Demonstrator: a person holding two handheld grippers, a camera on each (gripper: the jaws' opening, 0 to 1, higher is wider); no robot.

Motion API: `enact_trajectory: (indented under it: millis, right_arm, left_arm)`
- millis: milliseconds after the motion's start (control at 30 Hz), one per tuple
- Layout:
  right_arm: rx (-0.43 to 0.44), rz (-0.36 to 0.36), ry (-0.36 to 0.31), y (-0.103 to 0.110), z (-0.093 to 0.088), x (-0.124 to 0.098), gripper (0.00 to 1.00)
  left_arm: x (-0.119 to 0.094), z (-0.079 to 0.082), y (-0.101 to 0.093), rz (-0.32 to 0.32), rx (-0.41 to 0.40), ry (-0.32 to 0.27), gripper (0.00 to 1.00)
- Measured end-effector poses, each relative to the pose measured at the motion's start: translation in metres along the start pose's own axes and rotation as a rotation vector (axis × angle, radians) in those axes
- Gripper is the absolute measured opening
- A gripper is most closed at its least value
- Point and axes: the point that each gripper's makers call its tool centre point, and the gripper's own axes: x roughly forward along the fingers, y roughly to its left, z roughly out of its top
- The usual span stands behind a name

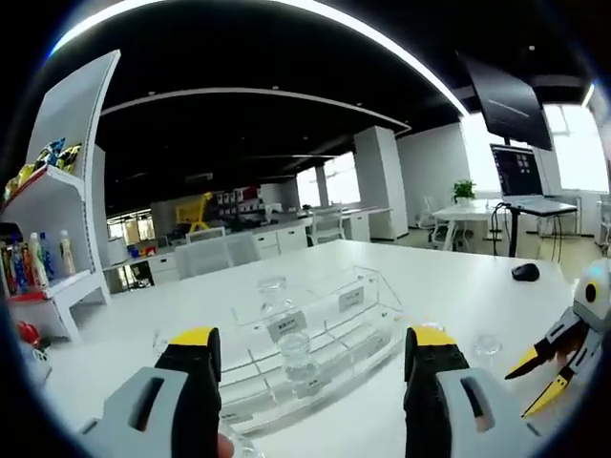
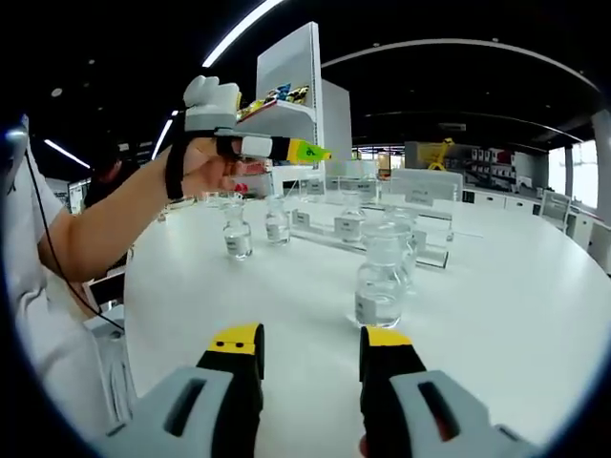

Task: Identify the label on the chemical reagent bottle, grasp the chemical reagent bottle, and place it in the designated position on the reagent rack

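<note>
Both the left gripper (image 1: 310,358) above the clear acrylic reagent rack (image 1: 315,329) and the right gripper (image 2: 310,353) have jaws apart and empty, the nearest clear glass reagent bottle (image 2: 379,277) standing just ahead on the white table (image 2: 516,315), where a hurried grasp could topple it

- Left gripper (image 1: 312,367): two black jaws capped with yellow tips, set on grey moulded bodies, each with a slotted opening.
- Right gripper (image 2: 312,355): same build, black jaws, yellow tips, grey slotted bodies below.
- Seen from the right gripper view, left gripper (image 2: 304,151) with white housing, black section and yellow-green tip.
- Seen from the left gripper view, right gripper (image 1: 540,374) with dark jaws edged in yellow and a grey body.
- Hand (image 2: 205,164) strapped with a black band at the wrist.
- Short white sleeve (image 2: 24,250), thin black cable running down along it.
</note>
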Motion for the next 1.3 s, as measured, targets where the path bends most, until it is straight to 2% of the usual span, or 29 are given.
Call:
enact_trajectory:
  millis: [100, 233, 500, 600, 733, 900, 1000, 1100, 1167, 1300]
  right_arm:
    - [-0.009, -0.006, -0.003, 0.000, 0.002, 0.000, 0.38]
    - [-0.010, -0.006, -0.008, 0.000, 0.004, 0.000, 0.38]
    - [-0.007, -0.026, -0.033, -0.004, 0.010, 0.002, 0.38]
    - [-0.018, -0.027, -0.042, -0.003, 0.012, 0.002, 0.38]
    - [-0.072, -0.036, -0.044, -0.002, 0.014, 0.004, 0.39]
    - [-0.059, -0.054, -0.052, -0.008, 0.018, 0.005, 0.40]
    - [-0.079, -0.100, -0.076, -0.016, 0.024, 0.004, 0.40]
    - [-0.083, -0.149, -0.123, -0.026, 0.035, 0.003, 0.41]
    - [-0.115, -0.176, -0.157, -0.030, 0.043, 0.002, 0.41]
    - [-0.053, -0.199, -0.195, -0.039, 0.049, 0.005, 0.42]
  left_arm:
    - [-0.009, 0.000, 0.001, -0.016, 0.031, 0.004, 0.78]
    - [-0.023, -0.002, 0.006, -0.036, 0.019, 0.001, 0.80]
    - [-0.046, -0.013, 0.020, -0.047, 0.047, 0.041, 0.86]
    - [-0.055, -0.020, 0.026, -0.040, 0.042, 0.054, 0.87]
    - [-0.066, -0.026, 0.035, -0.018, 0.009, 0.038, 0.85]
    - [-0.079, -0.033, 0.044, 0.004, -0.013, 0.041, 0.85]
    - [-0.084, -0.036, 0.048, 0.013, 0.004, 0.039, 0.85]
    - [-0.091, -0.040, 0.058, 0.033, -0.012, 0.044, 0.85]
    - [-0.093, -0.043, 0.057, 0.033, -0.017, 0.042, 0.85]
    - [-0.094, -0.051, 0.055, 0.020, -0.041, 0.058, 0.85]
